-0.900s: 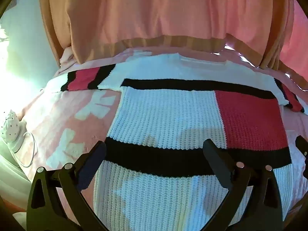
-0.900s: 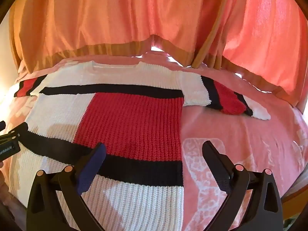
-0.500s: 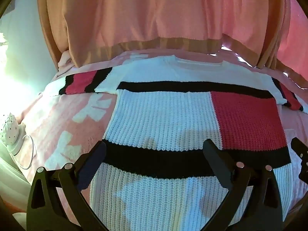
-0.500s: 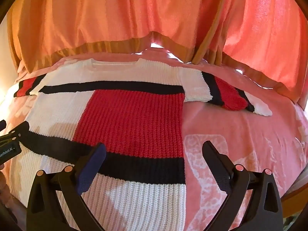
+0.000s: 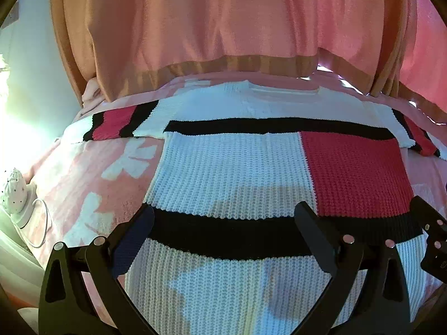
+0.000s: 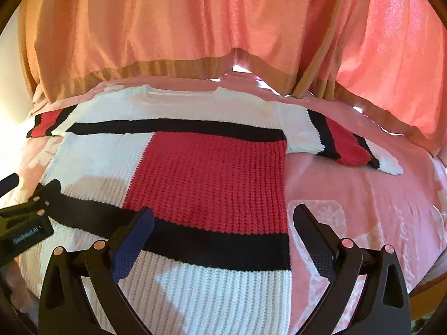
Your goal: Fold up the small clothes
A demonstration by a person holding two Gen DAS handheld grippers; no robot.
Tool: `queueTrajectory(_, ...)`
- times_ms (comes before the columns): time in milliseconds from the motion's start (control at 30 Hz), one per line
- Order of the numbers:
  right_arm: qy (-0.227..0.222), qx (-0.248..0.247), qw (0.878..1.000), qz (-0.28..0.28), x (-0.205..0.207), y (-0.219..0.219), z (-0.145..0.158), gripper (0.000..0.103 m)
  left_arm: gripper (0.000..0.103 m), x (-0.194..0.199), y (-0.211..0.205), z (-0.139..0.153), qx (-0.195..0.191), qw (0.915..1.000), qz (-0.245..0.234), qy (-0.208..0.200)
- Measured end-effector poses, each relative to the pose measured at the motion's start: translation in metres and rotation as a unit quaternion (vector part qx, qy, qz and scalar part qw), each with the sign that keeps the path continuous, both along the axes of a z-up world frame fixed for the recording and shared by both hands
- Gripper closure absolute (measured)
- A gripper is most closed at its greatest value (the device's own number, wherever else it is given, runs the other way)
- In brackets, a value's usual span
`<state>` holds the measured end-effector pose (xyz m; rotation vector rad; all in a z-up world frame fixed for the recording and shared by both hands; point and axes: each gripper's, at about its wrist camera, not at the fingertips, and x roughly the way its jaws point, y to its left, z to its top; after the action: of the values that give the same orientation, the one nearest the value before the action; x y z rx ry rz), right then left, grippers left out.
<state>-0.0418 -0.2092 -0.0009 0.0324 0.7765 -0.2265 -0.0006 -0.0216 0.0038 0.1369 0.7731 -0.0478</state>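
Observation:
A knitted sweater point(image 5: 232, 173) in white, black and red blocks lies flat, front up, on a pink blanket, sleeves spread to both sides. It also shows in the right wrist view point(image 6: 206, 178). My left gripper point(image 5: 223, 223) is open and empty, hovering over the sweater's lower left part, above the black band. My right gripper point(image 6: 223, 223) is open and empty over the lower right part, its right finger past the sweater's right edge. Each gripper shows at the edge of the other's view.
The pink blanket point(image 6: 363, 209) with white patterns covers the bed. Orange-pink curtains point(image 5: 223, 28) hang behind the far edge. A white spotted lamp point(image 5: 14, 192) with a cable stands at the left beside the bed.
Both grippers have moved a little forward and lower over the sweater. Both stay open and empty. The sweater has not moved.

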Motion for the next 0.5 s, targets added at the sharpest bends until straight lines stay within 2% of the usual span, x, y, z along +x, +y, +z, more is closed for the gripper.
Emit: queueTrajectory(500,0.002,0.022,1.0,0.007,0.0063,0.0069,-0.0006,0.005,0.005,-0.0006,-0.0013,-0.0064,0.003,1.0,0.001,0.004)
